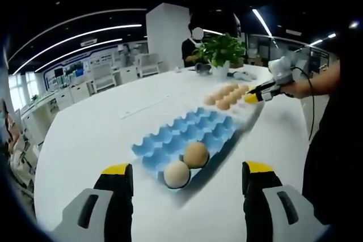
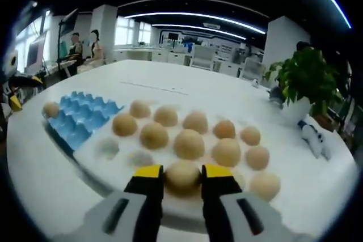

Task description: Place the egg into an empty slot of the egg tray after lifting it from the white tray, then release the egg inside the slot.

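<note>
Egg [image 2: 182, 175], smooth, tan, oval: pinched by right tongs [image 2: 182, 182]; left tongs [image 1: 188, 178] spread.

Open-plan office. Large white table [image 1: 113, 123] in the foreground; potted green plant [image 2: 306, 80] on it at 2 o'clock in the right gripper view. White pillar [image 1: 167, 35] at 12 o'clock in the left gripper view. Curved ceiling light strips [image 2: 193, 15]; bright windows [image 2: 127, 31] at 11 o'clock; desks and white chairs [image 1: 102, 77] behind.
</note>
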Demonstrator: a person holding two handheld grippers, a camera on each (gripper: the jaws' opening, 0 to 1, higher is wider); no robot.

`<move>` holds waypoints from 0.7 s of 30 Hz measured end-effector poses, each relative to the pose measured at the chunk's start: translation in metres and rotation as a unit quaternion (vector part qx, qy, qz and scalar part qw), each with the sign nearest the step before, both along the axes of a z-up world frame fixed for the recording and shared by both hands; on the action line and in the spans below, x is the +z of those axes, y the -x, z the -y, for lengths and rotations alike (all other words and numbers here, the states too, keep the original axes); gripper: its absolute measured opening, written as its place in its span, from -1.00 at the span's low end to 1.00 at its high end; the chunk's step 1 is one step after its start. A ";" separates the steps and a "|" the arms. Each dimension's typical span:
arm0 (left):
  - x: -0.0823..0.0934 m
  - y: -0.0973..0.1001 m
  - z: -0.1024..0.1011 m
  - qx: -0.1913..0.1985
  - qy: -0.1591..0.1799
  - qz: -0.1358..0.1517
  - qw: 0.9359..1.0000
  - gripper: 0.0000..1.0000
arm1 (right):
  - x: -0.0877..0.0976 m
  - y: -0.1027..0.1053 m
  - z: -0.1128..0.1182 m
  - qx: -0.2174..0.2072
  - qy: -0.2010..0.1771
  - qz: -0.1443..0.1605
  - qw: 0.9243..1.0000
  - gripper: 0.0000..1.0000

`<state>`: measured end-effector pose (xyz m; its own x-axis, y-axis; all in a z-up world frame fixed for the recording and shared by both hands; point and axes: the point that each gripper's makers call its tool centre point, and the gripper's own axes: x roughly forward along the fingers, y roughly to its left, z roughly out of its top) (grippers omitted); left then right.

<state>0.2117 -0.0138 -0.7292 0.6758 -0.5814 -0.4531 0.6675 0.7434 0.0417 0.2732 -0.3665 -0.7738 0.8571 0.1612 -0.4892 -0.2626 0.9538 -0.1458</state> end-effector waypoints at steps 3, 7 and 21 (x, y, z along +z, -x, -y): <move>0.000 0.001 0.001 0.000 0.000 -0.001 1.000 0.56 | 0.005 0.004 0.000 -0.002 -0.001 0.009 1.000 -0.51; 0.001 0.001 0.001 0.001 0.001 -0.001 1.000 0.56 | 0.009 0.004 0.000 -0.001 0.001 0.016 1.000 -0.51; 0.002 0.000 0.006 -0.006 0.003 -0.001 1.000 0.55 | 0.008 0.003 -0.005 0.033 0.044 0.005 0.998 -0.51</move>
